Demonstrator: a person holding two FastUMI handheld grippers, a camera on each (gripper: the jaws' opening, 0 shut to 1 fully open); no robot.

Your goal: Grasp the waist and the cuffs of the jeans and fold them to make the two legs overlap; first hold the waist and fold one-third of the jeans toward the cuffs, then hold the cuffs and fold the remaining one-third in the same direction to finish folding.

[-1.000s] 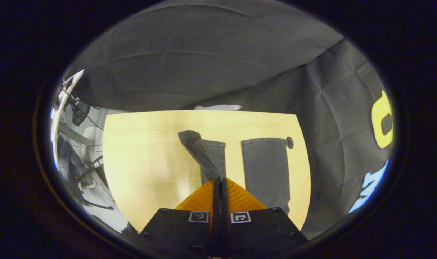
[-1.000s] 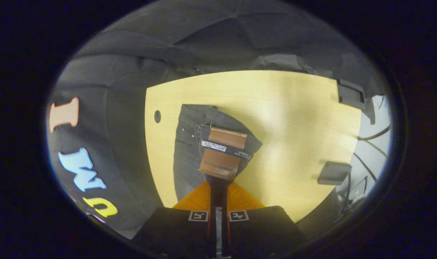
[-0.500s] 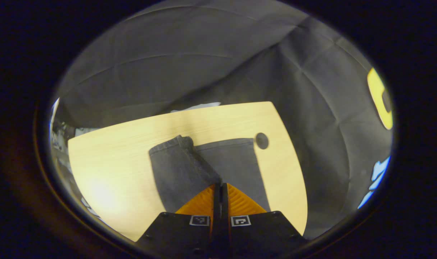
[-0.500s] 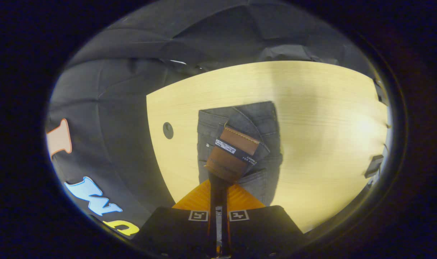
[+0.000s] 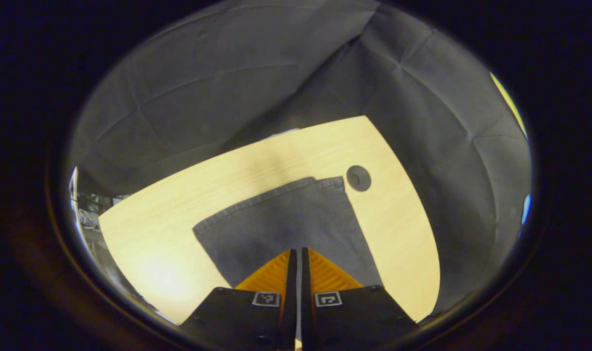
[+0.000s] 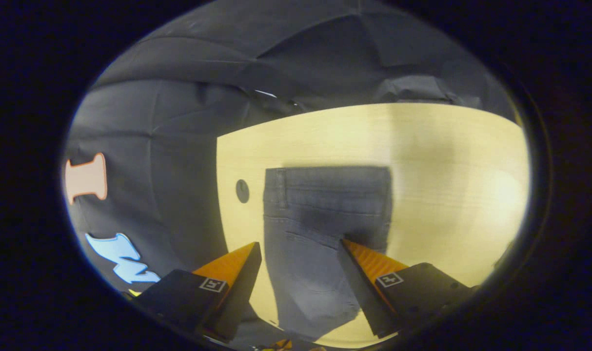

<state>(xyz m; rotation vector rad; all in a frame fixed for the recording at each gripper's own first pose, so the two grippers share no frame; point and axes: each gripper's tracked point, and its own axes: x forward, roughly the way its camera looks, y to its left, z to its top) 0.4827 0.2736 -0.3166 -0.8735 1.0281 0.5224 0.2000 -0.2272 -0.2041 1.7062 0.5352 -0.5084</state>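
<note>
The dark grey jeans (image 5: 286,219) lie flat on the light wooden table (image 5: 403,234), one leg stacked on the other, with the cuff edge at the far end. My left gripper (image 5: 296,251) hovers low over that leg. Its fingers are almost together and no cloth shows between them. In the right gripper view the waist end of the jeans (image 6: 325,204) lies flat, waistband farthest from me. My right gripper (image 6: 301,251) stands open just over the seat, one finger on each side of the cloth, holding nothing.
A round cable hole (image 5: 358,178) is in the table beside the cuff, and a similar cable hole (image 6: 242,191) is beside the waistband. The table edge (image 6: 220,195) runs close along the jeans, with the black booth cloth beyond it. Bare wood (image 6: 447,195) stretches out on the other side.
Both grippers swung the lifted leg and waist over onto the other leg and lowered them flat. The right gripper opened and let go of the waist; the leather patch is now out of sight.
</note>
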